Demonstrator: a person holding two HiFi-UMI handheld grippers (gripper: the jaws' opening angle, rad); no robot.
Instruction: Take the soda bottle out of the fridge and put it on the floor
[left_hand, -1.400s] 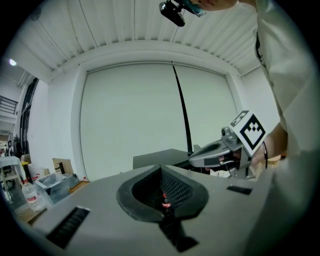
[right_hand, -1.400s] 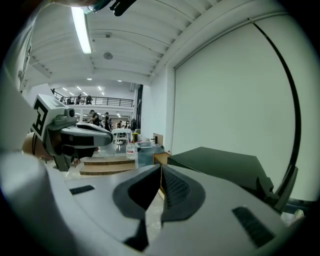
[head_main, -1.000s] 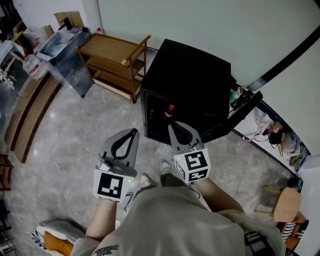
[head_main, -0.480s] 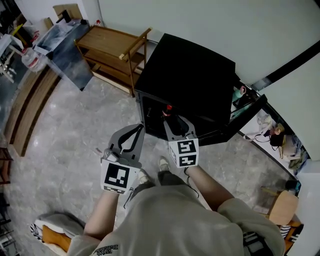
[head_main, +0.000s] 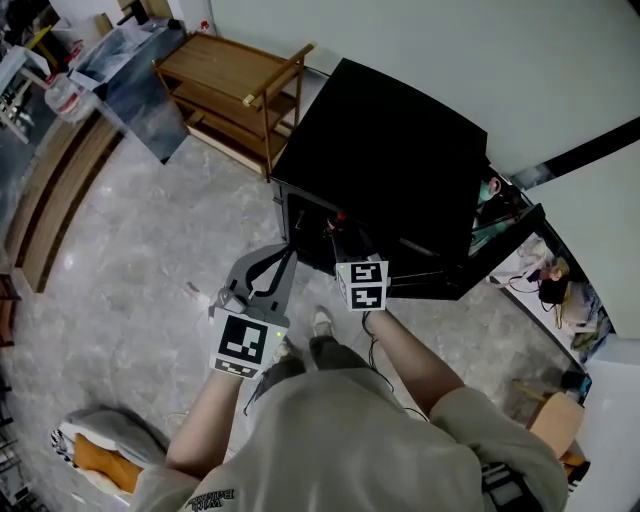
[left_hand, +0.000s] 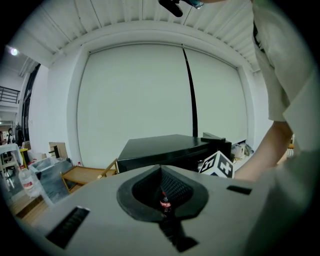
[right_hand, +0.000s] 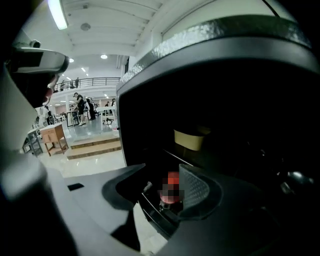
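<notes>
Bright daylight, dark fridge, fisheye edges

The soda bottle (head_main: 340, 218), dark with a red cap and a red label, stands upright just inside the front of the open black fridge (head_main: 400, 150). The boxy, low fridge sits on the grey marbled floor (head_main: 130, 270).

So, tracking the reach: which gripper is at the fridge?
The right gripper: its jaws have just been opening, the soda bottle showing between them, ungripped. The left gripper, shut, hangs back over the floor.

Right gripper (head_main: 346, 236) at black fridge (head_main: 400, 150)
</notes>
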